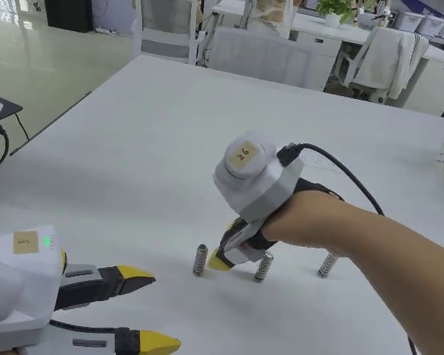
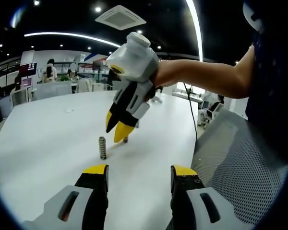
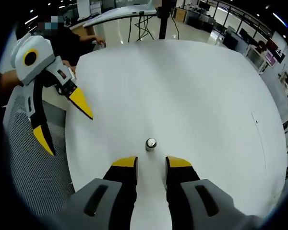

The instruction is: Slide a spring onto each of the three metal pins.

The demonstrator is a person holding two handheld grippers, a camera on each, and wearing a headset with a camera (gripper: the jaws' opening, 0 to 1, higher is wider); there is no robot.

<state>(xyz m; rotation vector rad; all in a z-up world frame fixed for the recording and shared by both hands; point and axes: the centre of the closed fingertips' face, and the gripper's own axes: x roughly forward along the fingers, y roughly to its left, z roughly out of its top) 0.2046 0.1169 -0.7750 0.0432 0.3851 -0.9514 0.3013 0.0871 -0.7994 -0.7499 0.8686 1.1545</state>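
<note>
A tan sticker (image 1: 243, 155) on top of the right gripper (image 1: 222, 259) carries two dark handwritten marks — too small and skewed to read — and no other text is legible.

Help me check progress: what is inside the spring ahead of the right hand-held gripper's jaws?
Seen from above, a shiny round pin top sits in the centre of the spring, just ahead of the open right hand-held gripper. The coils hide the pin's shaft.
</note>
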